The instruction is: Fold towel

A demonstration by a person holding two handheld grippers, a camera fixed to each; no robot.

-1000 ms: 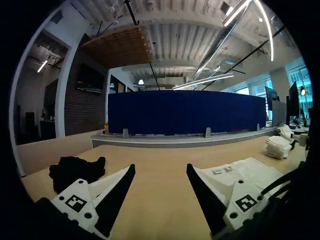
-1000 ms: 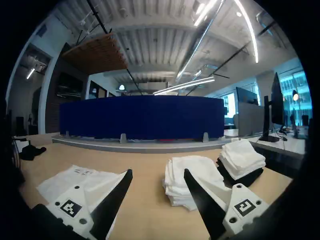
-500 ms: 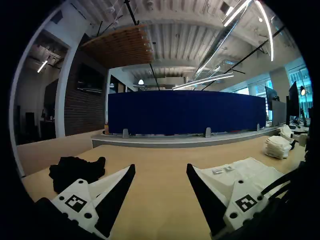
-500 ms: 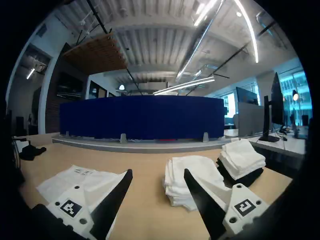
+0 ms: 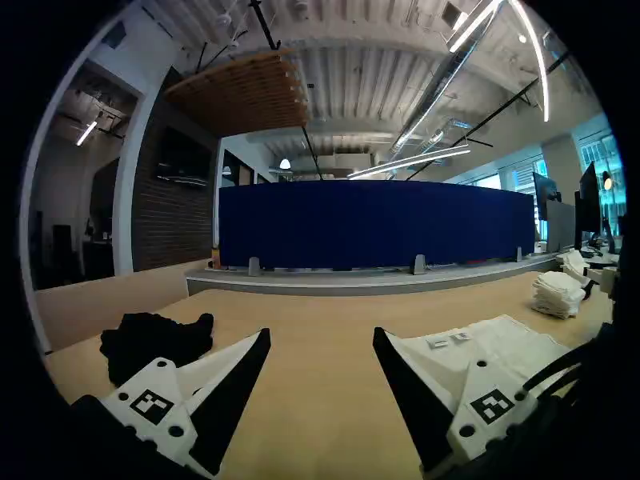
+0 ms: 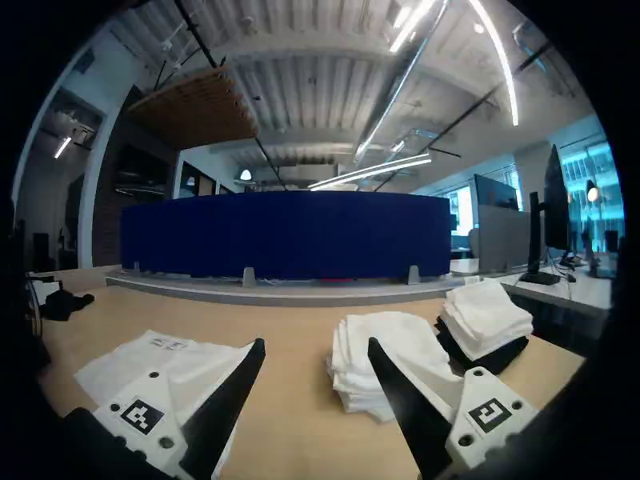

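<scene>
The left gripper (image 5: 320,332) and right gripper (image 6: 315,342) are being held spread, empty, over the worktop (image 5: 320,400). The flat white towel (image 5: 512,336) is being left lying between them, flanked by a black cloth (image 5: 152,340) and folded stacks (image 6: 400,328).

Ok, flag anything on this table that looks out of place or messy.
The black cloth lies crumpled in a heap, unlike the neatly folded white stacks. The white towel lies flat, not yet folded. Nothing else stands out.

White towel (image 5: 512,336), flat on the light wooden table (image 5: 320,376), two small tags (image 5: 448,340) on top.
</scene>
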